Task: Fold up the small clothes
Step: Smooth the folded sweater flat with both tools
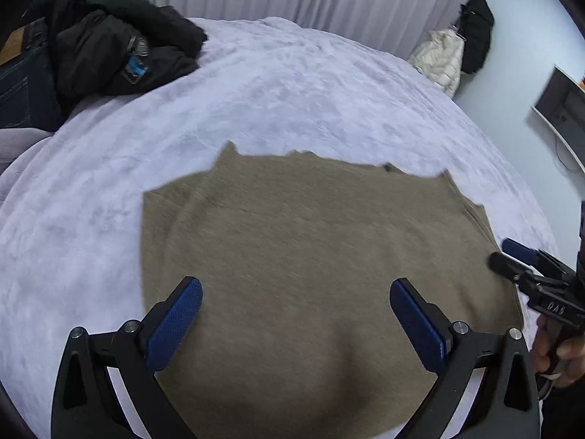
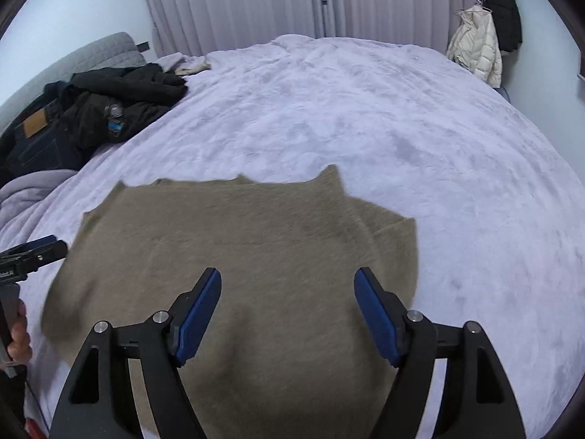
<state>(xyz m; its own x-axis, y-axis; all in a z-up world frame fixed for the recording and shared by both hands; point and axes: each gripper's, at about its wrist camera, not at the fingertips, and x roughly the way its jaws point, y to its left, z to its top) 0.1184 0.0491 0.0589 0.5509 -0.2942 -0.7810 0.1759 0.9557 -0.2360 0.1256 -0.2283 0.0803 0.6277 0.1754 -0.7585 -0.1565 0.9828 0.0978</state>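
Two grippers hover over a flat tan knitted garment (image 1: 310,256) spread on the pale lilac fleece bedspread (image 1: 292,91). Left gripper (image 1: 296,318) and right gripper (image 2: 287,311) both stand with blue-padded jaws wide apart and nothing between them. The garment's near edge is cut off below both frames, and motion blur smears its outline. Beyond the garment's far left corner lies a heap of dark clothes (image 1: 109,47), partly cropped.

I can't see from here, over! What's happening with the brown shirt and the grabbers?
Left gripper open, empty. Right gripper open, empty. Tan garment spread on the bed cover, not held. Dark clothes pile far off, nothing in the way.
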